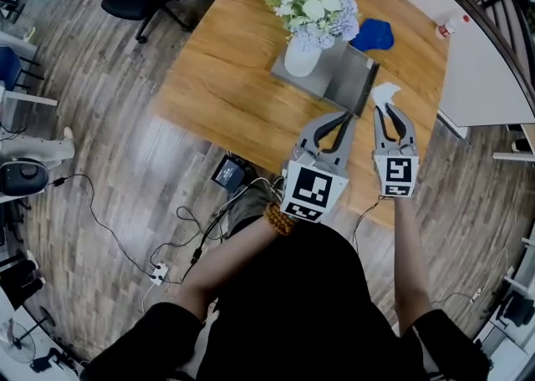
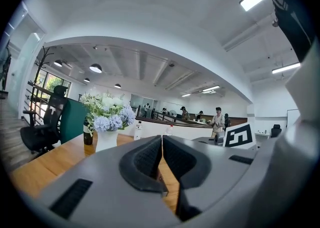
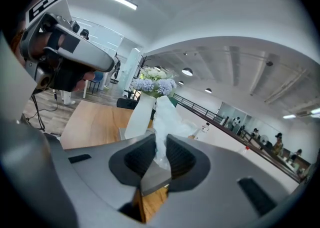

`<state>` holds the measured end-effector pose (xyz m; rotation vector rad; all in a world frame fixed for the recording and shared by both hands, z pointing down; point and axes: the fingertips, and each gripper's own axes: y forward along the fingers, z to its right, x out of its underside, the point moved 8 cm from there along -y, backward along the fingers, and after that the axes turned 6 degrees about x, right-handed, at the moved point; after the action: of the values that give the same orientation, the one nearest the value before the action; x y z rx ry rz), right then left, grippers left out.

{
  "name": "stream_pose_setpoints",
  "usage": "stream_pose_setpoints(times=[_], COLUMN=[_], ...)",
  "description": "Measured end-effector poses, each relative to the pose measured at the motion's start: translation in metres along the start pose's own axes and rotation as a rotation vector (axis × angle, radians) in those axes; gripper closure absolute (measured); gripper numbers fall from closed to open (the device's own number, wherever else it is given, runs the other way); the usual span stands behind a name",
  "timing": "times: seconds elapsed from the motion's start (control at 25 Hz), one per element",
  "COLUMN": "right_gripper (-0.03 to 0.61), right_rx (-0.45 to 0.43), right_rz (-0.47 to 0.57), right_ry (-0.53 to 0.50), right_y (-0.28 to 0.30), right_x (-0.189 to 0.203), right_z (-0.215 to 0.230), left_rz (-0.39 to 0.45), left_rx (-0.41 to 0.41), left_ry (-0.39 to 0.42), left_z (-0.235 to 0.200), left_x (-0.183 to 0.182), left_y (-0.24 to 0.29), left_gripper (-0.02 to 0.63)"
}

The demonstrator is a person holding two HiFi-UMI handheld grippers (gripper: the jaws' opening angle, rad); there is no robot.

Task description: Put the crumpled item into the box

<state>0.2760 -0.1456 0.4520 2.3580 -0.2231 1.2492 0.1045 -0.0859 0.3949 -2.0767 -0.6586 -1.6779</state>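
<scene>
Right gripper (image 3: pixel 160 148) holds the crumpled white tissue-like paper (image 3: pixel 169 114) in the air, just short of the shallow grey box (image 1: pixel 338 72).

The carry step looks to be in hand. The right jaws are clenched on the lower part of the paper, and its loose top sticks up past them. It hangs above the near right part of the light wooden table (image 1: pixel 221 87), close to the box's dark near wall. The left gripper (image 2: pixel 162 148) sits just beside the right one, its jaws pressed together on nothing. A white vase of pale flowers (image 1: pixel 303 55) stands at the box's far left; whether it is on the box or just beside it I cannot tell. The next move likely calls for bringing the paper over the box's bare part, clear of the vase, lowering it, and only then letting the jaws part.
</scene>
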Motion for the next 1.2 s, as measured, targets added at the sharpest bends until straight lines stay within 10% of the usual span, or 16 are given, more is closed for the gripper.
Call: stream_pose_setpoints(times=[1.2], right_gripper=[0.503], right_rx=[-0.022], right_rz=[-0.096], right_ry=[0.002], right_y=[0.086], right_x=[0.029], right_z=[-0.001], left_rz=[-0.089], left_rx=[-0.03], left_ry=[-0.037], left_z=[-0.045], left_x=[0.021], left_y=[0.003], left_gripper=[0.588])
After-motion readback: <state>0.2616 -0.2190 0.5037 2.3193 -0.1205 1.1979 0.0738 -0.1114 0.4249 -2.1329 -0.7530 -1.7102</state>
